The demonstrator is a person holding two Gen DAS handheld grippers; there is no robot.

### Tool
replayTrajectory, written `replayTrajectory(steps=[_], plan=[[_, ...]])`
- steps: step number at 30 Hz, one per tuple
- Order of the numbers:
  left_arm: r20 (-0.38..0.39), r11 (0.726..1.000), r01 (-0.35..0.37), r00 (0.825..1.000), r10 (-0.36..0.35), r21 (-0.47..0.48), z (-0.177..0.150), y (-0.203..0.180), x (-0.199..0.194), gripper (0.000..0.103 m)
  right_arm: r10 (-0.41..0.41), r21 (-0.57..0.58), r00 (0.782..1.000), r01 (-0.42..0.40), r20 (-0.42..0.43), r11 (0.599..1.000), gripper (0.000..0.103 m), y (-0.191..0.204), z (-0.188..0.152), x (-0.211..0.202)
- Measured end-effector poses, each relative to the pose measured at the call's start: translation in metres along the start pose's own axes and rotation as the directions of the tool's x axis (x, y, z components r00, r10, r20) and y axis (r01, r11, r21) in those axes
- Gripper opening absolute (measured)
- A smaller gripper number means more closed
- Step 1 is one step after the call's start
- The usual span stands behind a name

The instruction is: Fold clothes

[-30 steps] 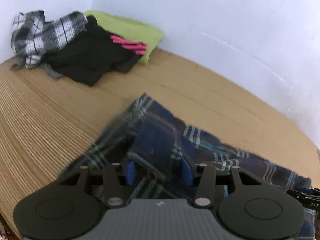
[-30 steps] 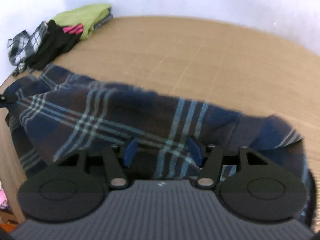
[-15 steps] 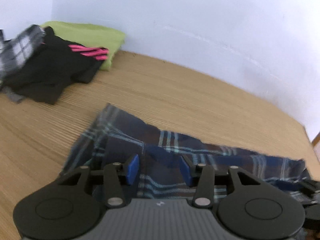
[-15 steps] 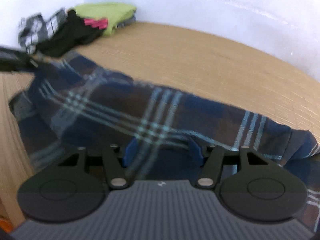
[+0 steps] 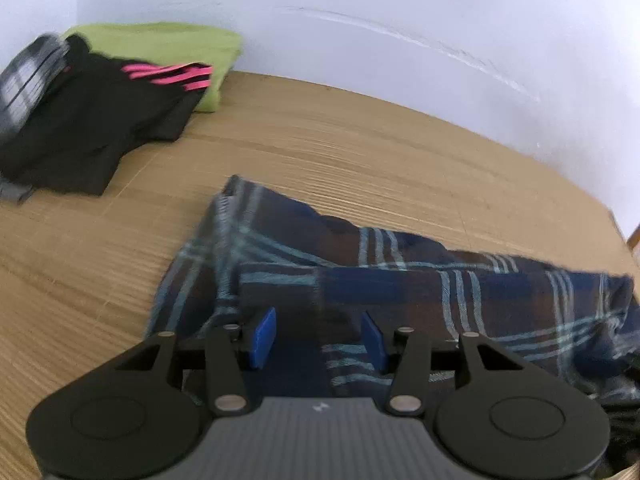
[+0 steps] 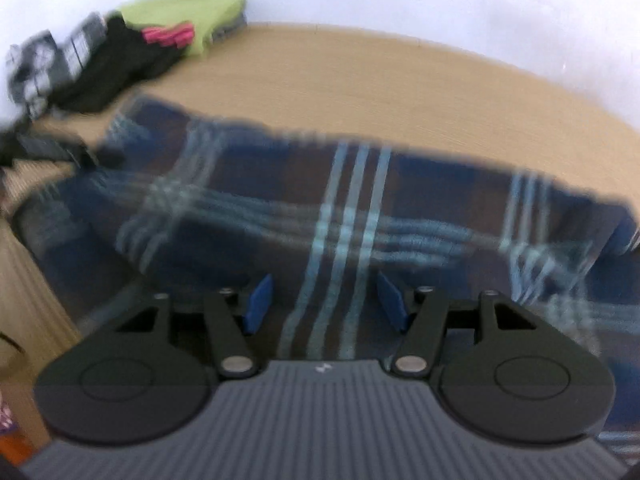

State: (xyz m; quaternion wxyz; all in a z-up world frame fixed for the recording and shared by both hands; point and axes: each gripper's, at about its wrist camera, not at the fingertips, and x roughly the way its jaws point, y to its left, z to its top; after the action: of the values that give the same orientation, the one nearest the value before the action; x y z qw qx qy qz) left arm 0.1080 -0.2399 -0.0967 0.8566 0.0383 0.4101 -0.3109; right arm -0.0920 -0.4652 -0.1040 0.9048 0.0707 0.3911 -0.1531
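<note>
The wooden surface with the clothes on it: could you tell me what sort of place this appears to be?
Probably a home laundry-folding spot: a wooden tabletop set against plain white walls, a pile of clothes in the corner, and a plaid garment spread in front.

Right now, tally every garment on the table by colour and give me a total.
Navy plaid garment: 1
Lime green garment: 1
Black garment with pink stripes: 1
Black-and-white plaid garment: 1
Total: 4
</note>
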Motion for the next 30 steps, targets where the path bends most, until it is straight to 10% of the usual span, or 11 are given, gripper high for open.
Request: replayTrajectory(steps=[18, 30], plan=[[-0.055, 0.971, -0.24, 0.969, 0.24, -0.007, -0.027, 0.02, -0.083, 0.052, 0.143, 0.026, 0.989, -0.144, 0.035, 0.989, 0.063, 0.046, 0.005, -0.044], [-0.062, 0.977, -0.11, 0.991, 0.123, 0.182, -0.012, 0.096, -0.071, 0.054, 0.207, 0.07, 0.977, -0.21, 0.054, 0.975, 0.063, 0.156, 0.014, -0.03]])
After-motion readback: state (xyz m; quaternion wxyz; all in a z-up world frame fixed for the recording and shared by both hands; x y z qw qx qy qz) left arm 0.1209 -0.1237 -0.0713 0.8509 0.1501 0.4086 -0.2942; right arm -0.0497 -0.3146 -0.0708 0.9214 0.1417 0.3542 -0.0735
